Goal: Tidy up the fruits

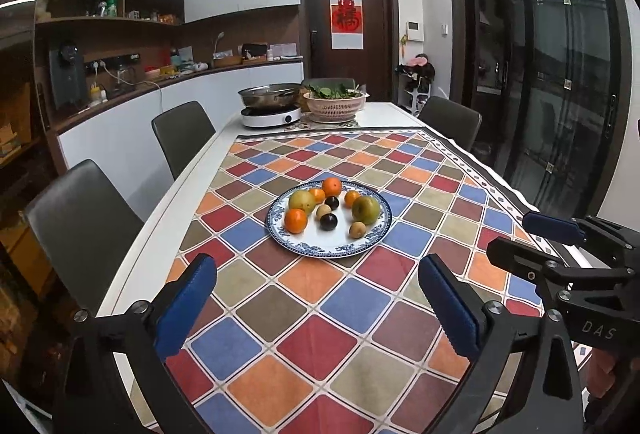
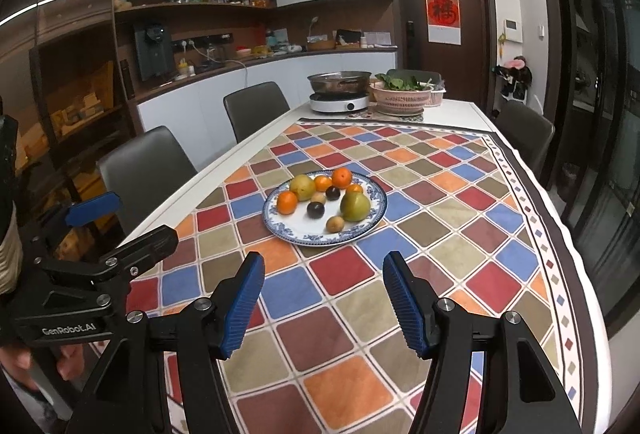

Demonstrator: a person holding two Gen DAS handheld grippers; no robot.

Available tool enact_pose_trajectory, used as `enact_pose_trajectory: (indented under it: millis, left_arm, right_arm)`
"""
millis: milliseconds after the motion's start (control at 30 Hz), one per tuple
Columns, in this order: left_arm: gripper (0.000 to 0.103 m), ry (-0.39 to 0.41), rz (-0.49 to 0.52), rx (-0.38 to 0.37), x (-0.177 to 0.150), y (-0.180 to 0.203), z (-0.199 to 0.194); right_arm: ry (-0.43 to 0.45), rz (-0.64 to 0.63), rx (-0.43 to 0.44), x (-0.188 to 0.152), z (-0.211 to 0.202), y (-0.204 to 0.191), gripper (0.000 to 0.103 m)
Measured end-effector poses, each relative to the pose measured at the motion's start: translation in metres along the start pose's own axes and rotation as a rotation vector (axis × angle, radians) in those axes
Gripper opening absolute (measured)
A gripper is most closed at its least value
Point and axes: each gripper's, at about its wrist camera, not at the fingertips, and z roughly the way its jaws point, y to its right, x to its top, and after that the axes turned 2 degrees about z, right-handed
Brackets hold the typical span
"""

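Already, every fruit in view lies together on the round white plate with a blue patterned rim (image 1: 362, 248), at the centre of both frames, on the surface's checked multicolour cloth (image 1: 320, 338): four orange tangerines (image 1: 296, 220), two large yellow-green pears (image 1: 365, 210), two dark plums (image 1: 328, 222), two small tan fruits (image 1: 357, 229). This fits fruit either gathered or awaiting sorting. The left gripper (image 1: 316, 302) and right gripper (image 2: 323, 304) hover low in frame, fingers spread wide, empty. Round fruit crowded together could roll off the shallow rim if nudged; pinching hard could bruise a plum.
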Motion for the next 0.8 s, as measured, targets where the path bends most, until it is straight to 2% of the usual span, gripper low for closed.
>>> enact_pose_trajectory:
  millis: [200, 267, 367, 600, 800]
  left_arm:
    - [0.103, 0.014, 0.001, 0.006, -0.004, 0.000, -0.011]
    - [0.103, 0.017, -0.001, 0.008, -0.004, 0.000, -0.012]
    - [0.103, 0.024, -0.001, 0.013, -0.006, 0.002, -0.016]
    - [0.103, 0.020, -0.031, -0.026, -0.007, 0.001, -0.022]
    - [0.103, 0.021, -0.026, -0.019, -0.004, 0.003, -0.023]
  right_arm:
    - [0.014, -0.006, -0.006, -0.005, -0.010, -0.004, 0.063]
    - [0.018, -0.005, -0.007, -0.006, -0.012, -0.005, 0.067]
    - [0.020, -0.006, -0.008, -0.008, -0.014, -0.005, 0.067]
    - [0.018, -0.001, -0.006, -0.012, -0.018, -0.005, 0.067]
    - [0.019, 0.002, -0.002, -0.013, -0.020, -0.005, 0.067]
